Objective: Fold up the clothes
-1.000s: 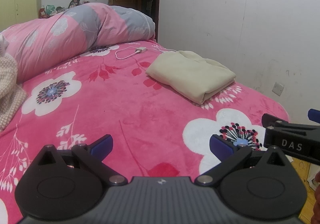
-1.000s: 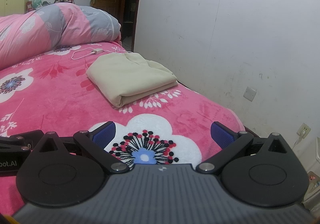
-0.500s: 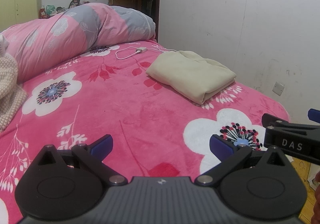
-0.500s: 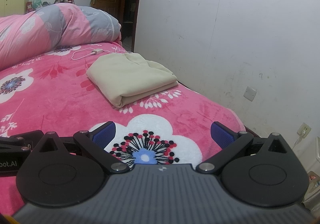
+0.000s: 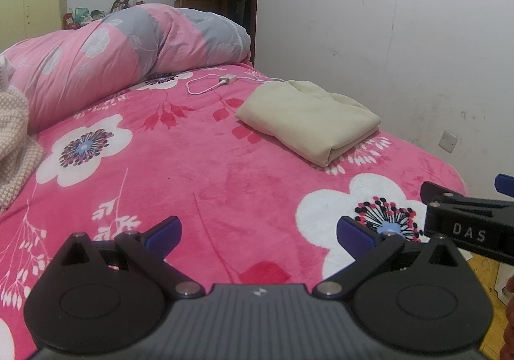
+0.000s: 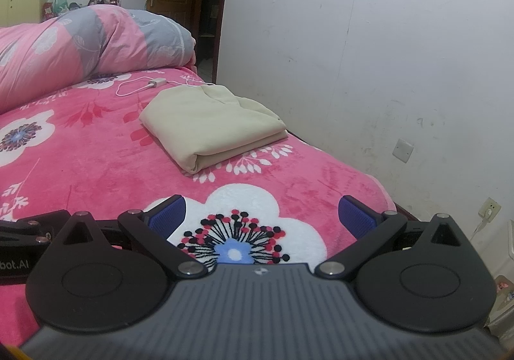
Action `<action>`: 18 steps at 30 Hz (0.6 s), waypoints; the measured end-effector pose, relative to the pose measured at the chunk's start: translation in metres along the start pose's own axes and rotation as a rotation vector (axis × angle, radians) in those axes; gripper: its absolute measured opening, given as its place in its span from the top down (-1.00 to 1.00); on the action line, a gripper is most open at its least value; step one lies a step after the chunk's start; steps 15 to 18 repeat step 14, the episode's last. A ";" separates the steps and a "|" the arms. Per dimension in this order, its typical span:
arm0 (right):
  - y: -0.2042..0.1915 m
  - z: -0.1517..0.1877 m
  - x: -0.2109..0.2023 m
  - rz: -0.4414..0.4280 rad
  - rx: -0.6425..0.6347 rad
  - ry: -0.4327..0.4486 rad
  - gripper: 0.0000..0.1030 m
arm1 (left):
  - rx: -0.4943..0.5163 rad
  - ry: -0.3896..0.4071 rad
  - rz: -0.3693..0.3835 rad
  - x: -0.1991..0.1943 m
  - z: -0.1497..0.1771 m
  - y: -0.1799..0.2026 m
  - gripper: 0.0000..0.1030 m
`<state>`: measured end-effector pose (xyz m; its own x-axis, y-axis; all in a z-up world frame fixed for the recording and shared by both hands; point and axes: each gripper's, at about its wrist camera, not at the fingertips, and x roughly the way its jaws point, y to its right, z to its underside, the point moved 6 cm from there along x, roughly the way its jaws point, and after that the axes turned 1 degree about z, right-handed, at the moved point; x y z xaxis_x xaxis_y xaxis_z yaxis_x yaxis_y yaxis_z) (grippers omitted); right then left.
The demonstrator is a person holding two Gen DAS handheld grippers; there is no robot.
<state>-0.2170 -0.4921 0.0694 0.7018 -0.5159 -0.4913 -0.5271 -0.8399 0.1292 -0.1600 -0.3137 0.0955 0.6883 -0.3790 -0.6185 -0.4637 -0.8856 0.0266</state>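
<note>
- The left gripper (image 5: 258, 233) and right gripper (image 6: 261, 214) hover spread and empty; nothing needs holding.
- The cream garment (image 6: 212, 124) lies folded ahead of both; probably finished.

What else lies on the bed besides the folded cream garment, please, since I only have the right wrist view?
Observer: A knitted, checked garment lies crumpled at the bed's left edge, beside the rolled duvet.
Operator: Thank you. Are the left tongs holding anything?
Observer: No, the left tongs are open and empty, above the pink blanket.
</note>
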 end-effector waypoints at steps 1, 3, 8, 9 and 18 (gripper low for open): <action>0.000 0.000 0.000 0.000 0.000 0.000 -0.97 | 0.001 0.000 0.000 0.000 0.000 0.000 -1.00; 0.000 0.000 0.000 -0.001 0.000 0.000 -0.97 | 0.002 0.001 0.000 0.000 0.001 0.000 -1.00; 0.000 0.001 0.000 -0.001 0.001 0.001 -0.97 | 0.000 -0.001 -0.002 0.000 0.001 0.000 -1.00; 0.000 0.001 0.000 0.000 0.001 0.001 -0.97 | 0.000 -0.001 -0.002 0.000 0.000 0.000 -1.00; -0.001 0.001 0.000 0.000 0.001 -0.001 -0.97 | -0.002 -0.005 -0.004 0.001 0.000 -0.001 -1.00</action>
